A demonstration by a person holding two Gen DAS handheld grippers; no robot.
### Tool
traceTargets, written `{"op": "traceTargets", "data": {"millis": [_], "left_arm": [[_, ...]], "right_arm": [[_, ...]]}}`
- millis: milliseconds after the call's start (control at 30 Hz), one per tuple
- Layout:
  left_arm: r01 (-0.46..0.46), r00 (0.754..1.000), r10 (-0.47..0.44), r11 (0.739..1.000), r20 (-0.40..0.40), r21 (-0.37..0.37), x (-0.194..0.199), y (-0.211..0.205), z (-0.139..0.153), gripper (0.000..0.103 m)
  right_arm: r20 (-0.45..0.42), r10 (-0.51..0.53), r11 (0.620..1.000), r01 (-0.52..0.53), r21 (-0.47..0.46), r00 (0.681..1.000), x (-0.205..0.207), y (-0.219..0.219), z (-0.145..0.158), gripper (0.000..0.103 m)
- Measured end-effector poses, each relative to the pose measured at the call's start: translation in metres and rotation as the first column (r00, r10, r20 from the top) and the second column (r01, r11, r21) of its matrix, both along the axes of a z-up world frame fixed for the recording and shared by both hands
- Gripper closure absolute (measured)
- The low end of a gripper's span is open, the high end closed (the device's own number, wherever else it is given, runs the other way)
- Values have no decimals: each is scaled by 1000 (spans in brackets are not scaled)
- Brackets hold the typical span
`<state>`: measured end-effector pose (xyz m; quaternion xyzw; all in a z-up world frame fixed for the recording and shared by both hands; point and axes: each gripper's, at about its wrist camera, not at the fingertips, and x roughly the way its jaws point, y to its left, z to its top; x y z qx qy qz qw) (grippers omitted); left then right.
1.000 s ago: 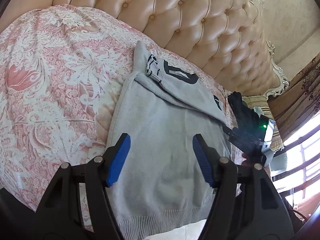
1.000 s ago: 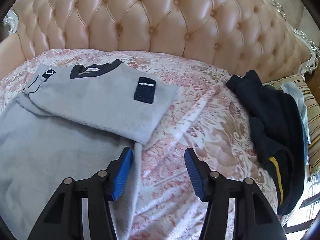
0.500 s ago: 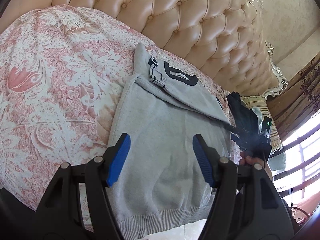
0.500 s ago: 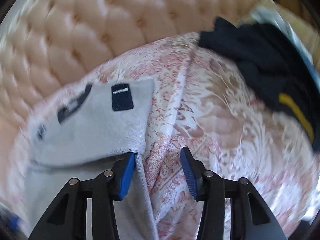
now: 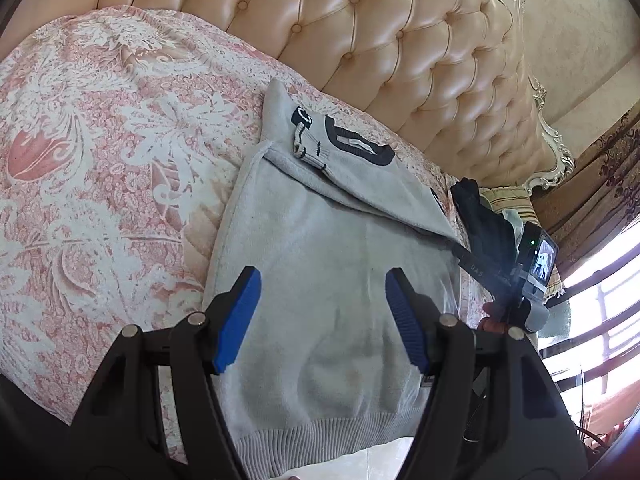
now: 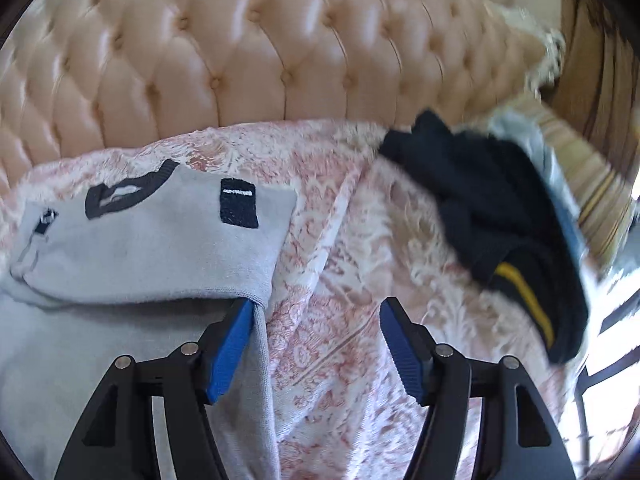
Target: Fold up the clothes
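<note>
The grey sweater (image 5: 320,280) is soft, matt knit cloth with a ribbed hem. The bedspread (image 5: 100,160) is woven cloth in a pink floral pattern with a faint sheen. The headboard (image 5: 400,40) is glossy, smooth tufted leather-like upholstery. The left tool (image 5: 322,316) has matt black plastic arms, ribbed blue pads (image 5: 240,320) and metal pins.

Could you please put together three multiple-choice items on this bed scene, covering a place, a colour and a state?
1. Where does the dark garment pile lie?
A. right of the grey sweater
B. on top of it
C. on the floor

2. What colour is the stripe on the dark pile?
A. red
B. yellow
C. white

3. How do the right gripper jaws stand?
A. shut on the sweater
B. shut on nothing
C. open

Answers: 1 A, bedspread separates them; 2 B, a yellow band shows; 3 C, the blue pads stand apart.
</note>
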<state>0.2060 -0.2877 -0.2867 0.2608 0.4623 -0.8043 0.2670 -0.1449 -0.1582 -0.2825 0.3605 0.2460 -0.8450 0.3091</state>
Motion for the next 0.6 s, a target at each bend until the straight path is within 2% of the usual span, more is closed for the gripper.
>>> {"op": "traceTargets", "data": {"millis": [67, 200, 367, 467, 533, 600], "left_arm": [[2, 1000, -2, 1000, 2, 3, 0, 0, -1, 35], [5, 1000, -5, 1000, 5, 10, 0, 0, -3, 35], [3, 1000, -3, 1000, -1, 12, 1, 0, -3, 35], [7, 1000, -7, 1000, 2, 18, -1, 0, -4, 35], [11, 1000, -11, 1000, 3, 23, -2, 1, -5, 35], [9, 1000, -9, 1000, 2, 24, -1, 1, -6, 35]], "right_arm": [[-28, 12, 1000, -12, 23, 1000, 2, 1, -1, 37], [-4, 14, 997, -13, 70, 1000, -5, 1, -17, 37], [3, 25, 998, -25, 62, 1000, -8, 2, -16, 37], [-78, 68, 995, -62, 77, 995, 2, 0, -11, 37], [-17, 45, 997, -44, 61, 999, -7, 5, -18, 37], [-10, 32, 998, -32, 53, 999, -10, 8, -19, 32]]}}
